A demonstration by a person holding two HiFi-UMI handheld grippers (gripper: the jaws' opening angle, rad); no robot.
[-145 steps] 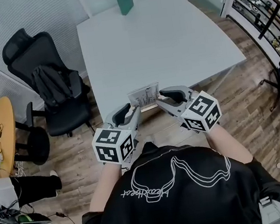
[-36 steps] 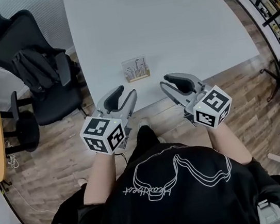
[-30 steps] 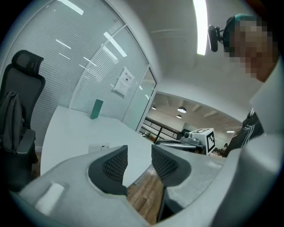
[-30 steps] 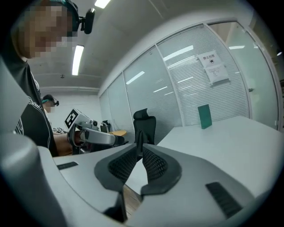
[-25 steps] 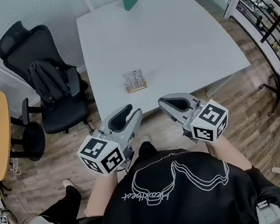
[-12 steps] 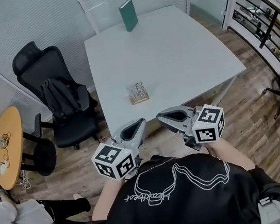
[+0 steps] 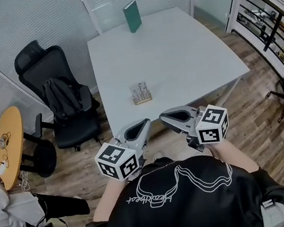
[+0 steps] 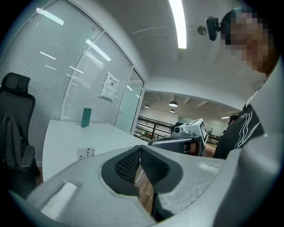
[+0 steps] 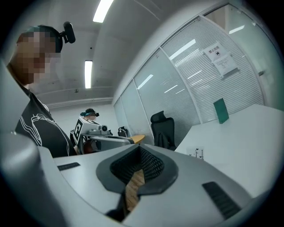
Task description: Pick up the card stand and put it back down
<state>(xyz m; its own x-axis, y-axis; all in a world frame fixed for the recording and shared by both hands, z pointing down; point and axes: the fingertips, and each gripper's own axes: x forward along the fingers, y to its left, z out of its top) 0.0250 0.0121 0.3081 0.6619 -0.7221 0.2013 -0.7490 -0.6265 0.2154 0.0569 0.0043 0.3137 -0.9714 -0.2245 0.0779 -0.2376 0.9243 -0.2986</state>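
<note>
Card stand (image 7: pixel 140 93), where do we have it?

We see it upright on the white table (image 7: pixel 185 45), near the table's front edge and towards its left side. It has a pale wooden base with white cards standing in it. Nothing touches it.

And our two claws?

Both are drawn in close to our chest, off the table's front edge and over the wooden floor (image 7: pixel 253 115). The left gripper (image 7: pixel 144 121) and the right gripper (image 7: pixel 163 116) lie side by side, tips pointing towards the table, each apart from the stand.

Are we holding anything?

No. In the left gripper view our left jaws are pressed together at the tips, ribbed pads meeting, with only floor showing through the slit below them. The right gripper view shows the same: jaws closed tight, empty. Each view catches the other claw off to the side, and the stand small on the tabletop beyond.

What else do we see around us?

A green book (image 7: pixel 132 16) stands upright at the table's far edge. A black office chair (image 7: pixel 44 61) sits to the table's left with a dark garment (image 7: pixel 61 98) draped over it. Further left is a round wooden side table (image 7: pixel 5 138).
</note>
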